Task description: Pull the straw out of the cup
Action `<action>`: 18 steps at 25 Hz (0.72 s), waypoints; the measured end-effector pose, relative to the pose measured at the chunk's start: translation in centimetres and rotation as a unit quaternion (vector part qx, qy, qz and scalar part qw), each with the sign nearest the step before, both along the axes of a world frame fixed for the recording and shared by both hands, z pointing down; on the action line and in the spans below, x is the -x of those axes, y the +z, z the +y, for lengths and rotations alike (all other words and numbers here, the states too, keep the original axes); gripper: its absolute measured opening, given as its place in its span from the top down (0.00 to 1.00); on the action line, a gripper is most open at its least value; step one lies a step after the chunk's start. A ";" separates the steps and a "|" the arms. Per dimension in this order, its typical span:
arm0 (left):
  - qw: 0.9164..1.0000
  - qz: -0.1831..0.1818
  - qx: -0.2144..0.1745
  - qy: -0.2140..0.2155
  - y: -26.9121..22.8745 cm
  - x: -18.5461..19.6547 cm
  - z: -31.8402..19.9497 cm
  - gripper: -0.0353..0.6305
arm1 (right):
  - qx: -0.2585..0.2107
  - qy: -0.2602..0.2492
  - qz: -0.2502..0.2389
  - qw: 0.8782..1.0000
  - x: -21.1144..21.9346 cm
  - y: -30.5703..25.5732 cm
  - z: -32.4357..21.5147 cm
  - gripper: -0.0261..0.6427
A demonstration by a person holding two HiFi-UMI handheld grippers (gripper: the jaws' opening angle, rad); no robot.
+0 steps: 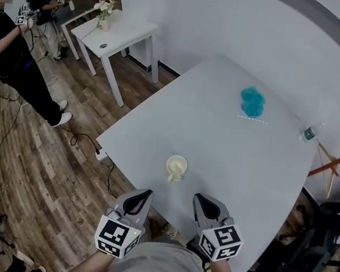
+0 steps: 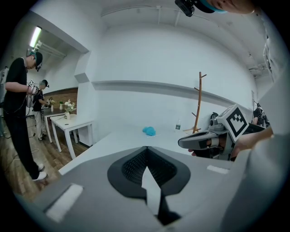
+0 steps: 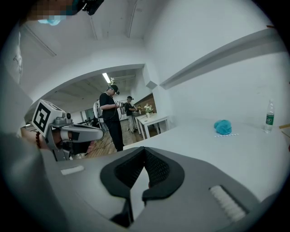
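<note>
A cream cup [image 1: 177,167] stands near the front edge of the white table [image 1: 220,139]; I see no straw standing in it. A thin striped straw [image 1: 252,119] lies flat farther back, beside a blue crumpled thing [image 1: 252,102]. My left gripper [image 1: 144,193] and right gripper [image 1: 201,197] hover side by side just short of the cup, both shut with nothing between the jaws. In the left gripper view the left gripper [image 2: 146,148] has its tips together; the right gripper [image 3: 145,149] looks the same in its own view. The jaws hide the cup in both gripper views.
A small water bottle [image 1: 310,133] stands at the table's far right edge, with a wooden coat stand [image 2: 198,102] behind it. Two people [image 1: 17,60] stand to the left by a small white table [image 1: 119,31] with flowers. Cables lie on the wooden floor.
</note>
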State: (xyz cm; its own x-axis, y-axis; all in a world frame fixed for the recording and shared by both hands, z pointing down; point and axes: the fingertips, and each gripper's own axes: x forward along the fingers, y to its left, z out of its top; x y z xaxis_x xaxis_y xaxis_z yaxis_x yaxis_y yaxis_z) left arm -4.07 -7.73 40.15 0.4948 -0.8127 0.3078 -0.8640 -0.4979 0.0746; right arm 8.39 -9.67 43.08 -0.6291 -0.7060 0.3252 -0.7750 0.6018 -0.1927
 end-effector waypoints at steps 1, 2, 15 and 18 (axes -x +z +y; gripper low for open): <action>1.000 0.000 0.000 0.002 0.0 0.1 -0.3 0.92 | 0.000 -0.001 0.003 1.000 0.2 0.0 -0.2 0.95; 1.000 -0.001 0.000 0.005 -0.1 0.2 -0.6 0.92 | -0.001 -0.002 0.005 1.000 0.3 0.0 -0.4 0.95; 0.999 -0.004 0.007 0.050 0.5 1.3 -4.0 0.92 | 0.015 0.021 0.020 0.999 2.1 1.2 -2.3 0.95; 0.998 -0.008 0.015 0.056 1.3 1.5 -4.5 0.92 | 0.019 0.018 0.025 0.999 2.6 1.9 -2.7 0.95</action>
State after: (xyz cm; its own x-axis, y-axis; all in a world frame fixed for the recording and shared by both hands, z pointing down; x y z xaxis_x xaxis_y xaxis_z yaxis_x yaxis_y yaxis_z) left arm -5.53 -12.19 41.48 0.5764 -0.7431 0.3399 -0.8047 -0.5886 0.0777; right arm 5.84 -12.37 44.95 -0.5856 -0.7152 0.3817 -0.8056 0.5659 -0.1755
